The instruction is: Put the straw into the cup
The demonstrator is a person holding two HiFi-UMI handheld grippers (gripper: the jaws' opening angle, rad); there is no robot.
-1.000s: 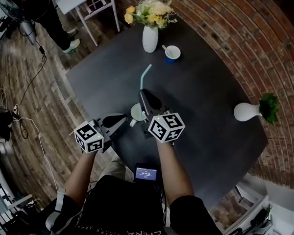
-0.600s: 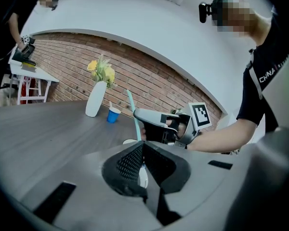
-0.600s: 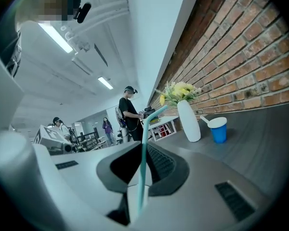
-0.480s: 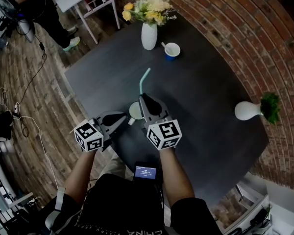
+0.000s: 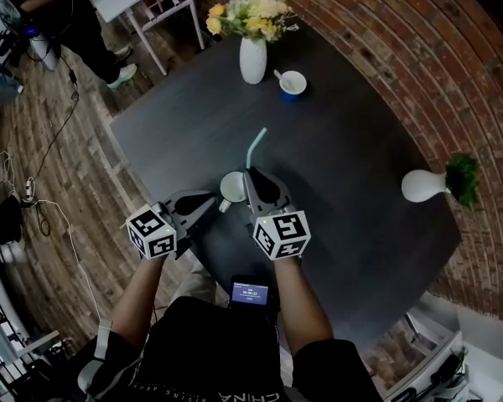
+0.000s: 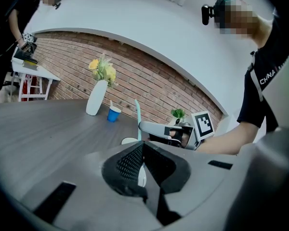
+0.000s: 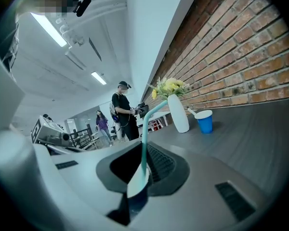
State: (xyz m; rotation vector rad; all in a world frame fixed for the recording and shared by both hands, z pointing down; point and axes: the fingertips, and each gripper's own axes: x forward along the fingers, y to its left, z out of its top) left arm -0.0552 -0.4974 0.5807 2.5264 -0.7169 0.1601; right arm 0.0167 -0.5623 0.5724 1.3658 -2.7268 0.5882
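Head view: to the left of the cup (image 5: pixel 232 187), the left gripper (image 5: pixel 210 203) lies low over the dark surface (image 5: pixel 344 166) with its tips pointing at the cup's near side. The left gripper view shows its jaws clenched on a small white part. This looks like the cup's handle, with the cup's rim just beyond. That grasp and the cup's place have hardly altered over the last second.

The change is on the right of the cup. The right gripper (image 5: pixel 251 174) has drawn back a little toward the person, and its tips now sit touching or just beside the cup's right edge. It is clamped on the teal straw (image 5: pixel 253 147), and the right gripper view shows the stem pinched between the jaws. The straw now looks shorter and more upright than a second ago, and its bent top leans away from the cup, to the right, rather than standing far beyond it.

I judge the straw is being stood on end for the drop into the steadied cup. Its lower end is hidden under the jaws, so I cannot tell whether it is inside the rim.
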